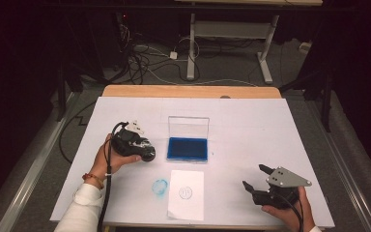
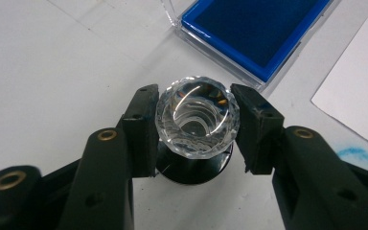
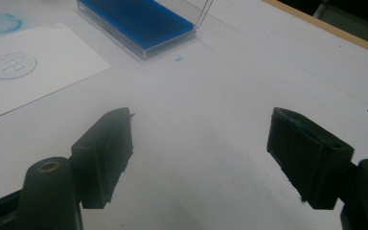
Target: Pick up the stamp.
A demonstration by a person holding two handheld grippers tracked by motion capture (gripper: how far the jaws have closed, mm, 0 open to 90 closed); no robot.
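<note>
White tabletop [image 1: 251, 145] under you: your left gripper [image 2: 197, 125] clamps the slick, rigid faceted stamp handle [image 2: 197, 117] mid-sides, while your right gripper [image 3: 201, 158] gapes empty.

Open blue ink pad [image 1: 187, 148] mid-table; white paper [image 1: 186, 194] with round print, possibly a stamp mark; blue smudge [image 1: 160, 186] beside.

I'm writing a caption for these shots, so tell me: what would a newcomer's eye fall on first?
First, the bright blue ink pad in its open clear case at the middle of the white table. Next, the stamp with its faceted clear handle, clamped between the left tongs just left of the pad. Nearer the person lie a white paper bearing a round blue print and a blue smudge beside it, while the right tongs stand open at the right.
</note>
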